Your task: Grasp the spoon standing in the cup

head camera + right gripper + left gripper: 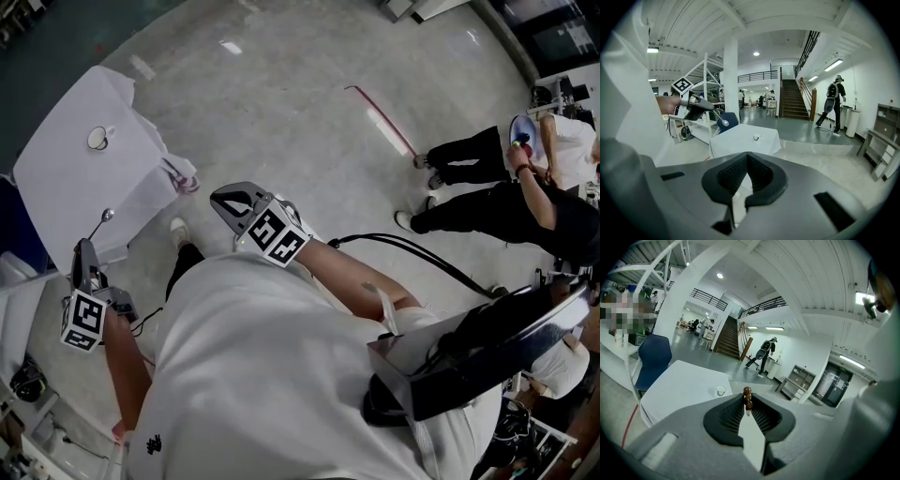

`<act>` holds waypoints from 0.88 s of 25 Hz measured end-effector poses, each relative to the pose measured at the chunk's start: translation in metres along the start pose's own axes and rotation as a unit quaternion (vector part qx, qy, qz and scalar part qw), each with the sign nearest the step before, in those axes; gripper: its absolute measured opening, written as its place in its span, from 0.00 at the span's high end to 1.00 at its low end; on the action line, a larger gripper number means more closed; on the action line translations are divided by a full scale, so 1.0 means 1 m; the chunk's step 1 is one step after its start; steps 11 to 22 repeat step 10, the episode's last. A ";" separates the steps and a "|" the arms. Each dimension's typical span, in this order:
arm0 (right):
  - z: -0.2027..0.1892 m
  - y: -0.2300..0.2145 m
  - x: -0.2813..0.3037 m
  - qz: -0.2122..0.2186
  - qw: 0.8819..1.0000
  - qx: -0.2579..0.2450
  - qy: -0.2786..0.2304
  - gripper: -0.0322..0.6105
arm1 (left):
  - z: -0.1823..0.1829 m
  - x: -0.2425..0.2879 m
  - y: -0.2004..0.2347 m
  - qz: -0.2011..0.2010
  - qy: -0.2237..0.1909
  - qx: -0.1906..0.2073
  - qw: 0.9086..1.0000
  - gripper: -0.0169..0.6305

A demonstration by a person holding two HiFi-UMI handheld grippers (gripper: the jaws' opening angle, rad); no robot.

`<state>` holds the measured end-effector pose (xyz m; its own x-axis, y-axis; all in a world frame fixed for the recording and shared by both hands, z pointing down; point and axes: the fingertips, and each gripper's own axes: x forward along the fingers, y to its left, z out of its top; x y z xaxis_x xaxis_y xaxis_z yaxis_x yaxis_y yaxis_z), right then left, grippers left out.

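Observation:
My left gripper is shut on a metal spoon, holding it in the air beside the table, bowl upward. In the left gripper view the spoon's brown beaded handle end sticks out between the closed pads of this gripper. The white cup stands alone on the white-clothed table, well away from both grippers; it also shows small as the cup and the cup. My right gripper hangs in front of my body, shut and empty, facing the table.
A blue chair stands at the table's left side. People stand on the grey floor to the right, near a red line. A black cable trails across the floor. Shelving stands behind the table.

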<state>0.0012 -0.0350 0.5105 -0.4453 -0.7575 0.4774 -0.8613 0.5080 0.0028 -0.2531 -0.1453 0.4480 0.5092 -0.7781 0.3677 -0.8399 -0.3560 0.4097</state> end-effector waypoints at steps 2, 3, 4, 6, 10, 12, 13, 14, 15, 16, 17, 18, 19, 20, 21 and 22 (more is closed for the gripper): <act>0.001 -0.003 -0.001 -0.002 1.000 0.000 0.000 0.94 | 0.002 0.003 -0.003 -0.003 0.001 0.003 1.000 0.89; 0.002 -0.006 -0.001 -0.004 1.000 0.000 0.000 0.94 | 0.002 0.006 -0.004 -0.004 0.002 0.004 1.000 0.89; 0.001 -0.007 0.001 -0.005 1.000 0.001 0.000 0.94 | 0.002 0.009 -0.003 -0.005 0.003 0.005 1.000 0.89; 0.000 -0.009 0.006 -0.006 1.000 0.005 0.001 0.94 | 0.003 0.015 0.000 -0.006 0.007 0.005 1.000 0.89; 0.000 -0.013 0.013 -0.008 1.000 0.006 0.006 0.94 | 0.006 0.026 0.007 -0.007 0.011 0.007 1.000 0.89; 0.000 -0.013 0.013 -0.008 1.000 0.006 0.006 0.94 | 0.006 0.026 0.007 -0.007 0.011 0.007 1.000 0.89; 0.000 -0.013 0.013 -0.008 1.000 0.006 0.006 0.94 | 0.006 0.026 0.007 -0.007 0.011 0.007 1.000 0.89; 0.000 -0.013 0.013 -0.008 1.000 0.006 0.006 0.94 | 0.006 0.026 0.007 -0.007 0.011 0.007 1.000 0.89; 0.000 -0.013 0.013 -0.008 1.000 0.006 0.006 0.94 | 0.006 0.026 0.007 -0.007 0.011 0.007 1.000 0.89; 0.000 -0.013 0.013 -0.008 1.000 0.006 0.006 0.94 | 0.006 0.026 0.007 -0.007 0.011 0.007 1.000 0.89; 0.000 -0.013 0.013 -0.008 1.000 0.006 0.006 0.94 | 0.006 0.026 0.007 -0.007 0.011 0.007 1.000 0.89; 0.000 -0.013 0.013 -0.008 1.000 0.006 0.006 0.94 | 0.006 0.026 0.007 -0.007 0.011 0.007 1.000 0.89; 0.000 -0.013 0.013 -0.008 1.000 0.006 0.006 0.94 | 0.006 0.026 0.007 -0.007 0.011 0.007 1.000 0.89; 0.000 -0.013 0.013 -0.008 1.000 0.006 0.006 0.94 | 0.006 0.026 0.007 -0.007 0.011 0.007 1.000 0.89; 0.000 -0.013 0.013 -0.008 1.000 0.006 0.006 0.94 | 0.006 0.026 0.007 -0.007 0.011 0.007 1.000 0.89; 0.000 -0.013 0.013 -0.008 1.000 0.006 0.006 0.94 | 0.006 0.026 0.007 -0.007 0.011 0.007 1.000 0.89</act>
